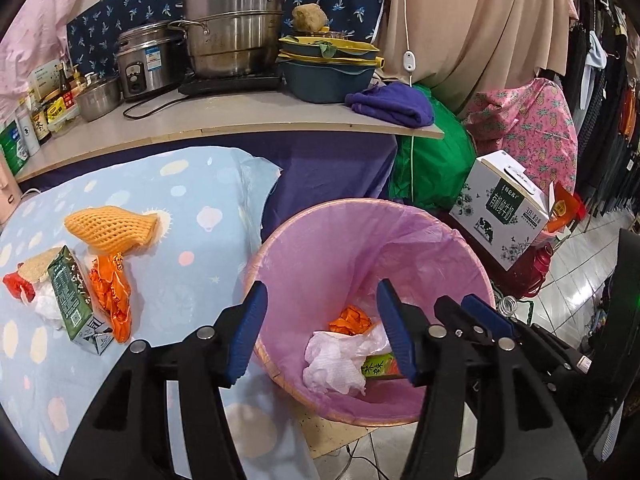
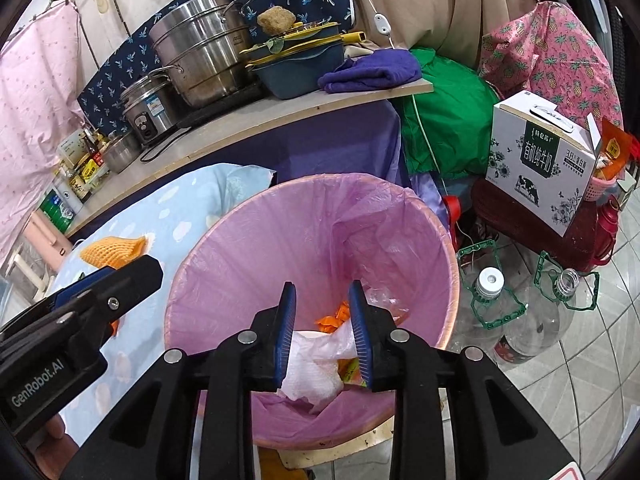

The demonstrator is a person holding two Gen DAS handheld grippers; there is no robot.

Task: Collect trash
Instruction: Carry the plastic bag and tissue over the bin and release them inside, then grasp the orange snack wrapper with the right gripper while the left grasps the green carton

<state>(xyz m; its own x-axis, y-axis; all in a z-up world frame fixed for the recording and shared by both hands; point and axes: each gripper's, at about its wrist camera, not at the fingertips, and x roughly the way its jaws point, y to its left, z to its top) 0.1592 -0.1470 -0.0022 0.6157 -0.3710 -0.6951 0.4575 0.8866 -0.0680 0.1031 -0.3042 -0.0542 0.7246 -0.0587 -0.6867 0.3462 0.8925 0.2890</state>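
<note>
A bin with a pink liner (image 1: pixel 360 240) (image 2: pixel 280 216) stands beside the light blue spotted table cloth (image 1: pixel 200 248). Crumpled white tissue (image 1: pixel 336 364) (image 2: pixel 312 376), an orange wrapper (image 1: pixel 352 320) and a green packet (image 1: pixel 378 368) lie at its bottom. My left gripper (image 1: pixel 322 292) hangs open over the bin's left rim, holding nothing. My right gripper (image 2: pixel 322 286) is open above the bin's middle; the tissue shows between its pads but lies below them. On the cloth remain an orange foam net (image 1: pixel 116 228), a green carton (image 1: pixel 72 296), an orange wrapper (image 1: pixel 112 300) and a red scrap (image 1: pixel 16 284).
A wooden shelf (image 1: pixel 240 120) behind carries steel pots, a rice cooker, stacked basins, bottles and a purple cloth (image 1: pixel 392 104). A white milk box (image 2: pixel 544 160) sits to the right. Two clear plastic bottles (image 2: pixel 492 312) stand on the tiled floor beside the bin.
</note>
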